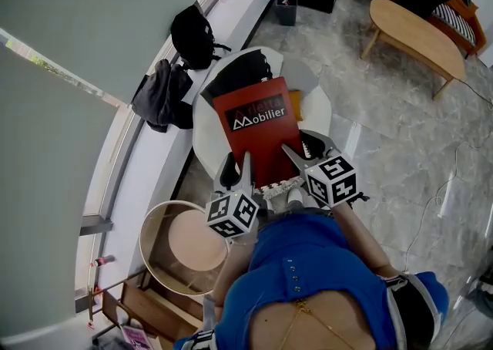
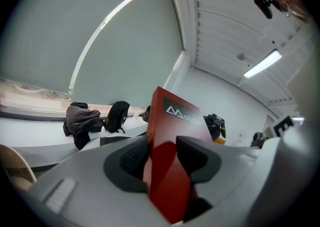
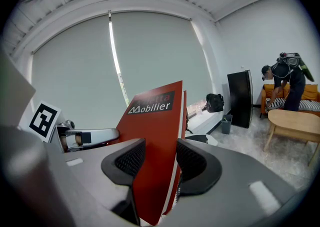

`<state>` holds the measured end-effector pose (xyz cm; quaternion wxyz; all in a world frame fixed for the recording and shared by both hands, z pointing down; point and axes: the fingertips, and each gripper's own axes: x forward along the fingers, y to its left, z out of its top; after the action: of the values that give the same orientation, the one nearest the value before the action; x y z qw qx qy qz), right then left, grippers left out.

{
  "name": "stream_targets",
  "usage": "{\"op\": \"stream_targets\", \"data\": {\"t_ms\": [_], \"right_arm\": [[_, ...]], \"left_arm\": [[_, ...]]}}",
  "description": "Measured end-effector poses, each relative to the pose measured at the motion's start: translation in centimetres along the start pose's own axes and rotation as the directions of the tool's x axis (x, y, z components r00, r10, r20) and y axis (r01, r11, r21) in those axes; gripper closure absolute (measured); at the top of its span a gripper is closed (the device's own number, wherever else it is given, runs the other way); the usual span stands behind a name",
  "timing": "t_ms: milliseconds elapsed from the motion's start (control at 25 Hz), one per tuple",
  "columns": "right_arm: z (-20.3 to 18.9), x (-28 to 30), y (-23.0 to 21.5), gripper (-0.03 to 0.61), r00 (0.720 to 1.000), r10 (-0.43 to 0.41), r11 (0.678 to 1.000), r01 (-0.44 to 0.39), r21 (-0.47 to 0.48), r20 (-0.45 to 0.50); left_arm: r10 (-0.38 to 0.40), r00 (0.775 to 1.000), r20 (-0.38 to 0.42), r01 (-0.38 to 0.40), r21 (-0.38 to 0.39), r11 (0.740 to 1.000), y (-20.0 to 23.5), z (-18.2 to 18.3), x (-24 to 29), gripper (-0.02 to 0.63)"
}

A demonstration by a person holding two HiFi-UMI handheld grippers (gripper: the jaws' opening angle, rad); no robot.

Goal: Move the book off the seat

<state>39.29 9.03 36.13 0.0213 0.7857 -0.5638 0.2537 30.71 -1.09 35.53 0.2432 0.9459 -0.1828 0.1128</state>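
Person's blue top [image 1: 308,264] fills bottom of head view, both hand-held grippers just in front of it. Left gripper [image 1: 239,167] is clamped on near left corner of the flat red hardcover book with white "Mobilier" lettering [image 1: 258,129]; left gripper view shows its jaws pressed on either side of the red cover [image 2: 170,141]. Right gripper [image 1: 304,152] is clenched on the book's near right edge, jaws tight on cover and pages [image 3: 152,136] in right gripper view. Book is held between the two grippers over the round white seat [image 1: 320,106], title end pointing away from the person; cannot tell if the far edge touches the seat. Black cushion or back panel [image 1: 239,75] sits at seat's far side. Left of the seat, a long white window ledge [image 1: 154,163] carries a dark grey jacket [image 1: 162,98] and a black backpack [image 1: 194,36]. Round wooden side table with raised rim [image 1: 181,240] stands near the left gripper. Oval light-wood coffee table [image 1: 416,32] is well apart at upper right on grey marble floor [image 1: 400,140].
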Motion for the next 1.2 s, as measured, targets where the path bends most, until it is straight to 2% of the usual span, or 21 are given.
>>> {"op": "stream_targets", "data": {"t_ms": [560, 880, 1000, 1200], "right_arm": [[-0.1, 0.5, -0.5, 0.393, 0.999, 0.033, 0.999, -0.033, -0.007, -0.015], [-0.6, 0.4, -1.2, 0.394, 0.996, 0.084, 0.996, -0.084, 0.001, -0.033], [-0.9, 0.4, -0.3, 0.396, 0.992, 0.123, 0.992, -0.124, -0.009, -0.039], [-1.1, 2.4, 3.4, 0.396, 0.974, 0.214, 0.975, -0.217, -0.042, -0.069]], "left_arm": [[0.033, 0.999, 0.006, -0.033, -0.013, 0.999, 0.0, -0.4, 0.2, 0.451], [0.079, 0.997, 0.014, -0.079, -0.020, 0.997, -0.6, -1.1, 0.1, 0.453], [0.115, 0.993, 0.039, -0.114, -0.035, 0.993, -0.2, -1.4, -1.1, 0.453], [0.207, 0.975, 0.076, -0.201, -0.075, 0.977, 3.0, -1.1, -4.1, 0.453]]}}
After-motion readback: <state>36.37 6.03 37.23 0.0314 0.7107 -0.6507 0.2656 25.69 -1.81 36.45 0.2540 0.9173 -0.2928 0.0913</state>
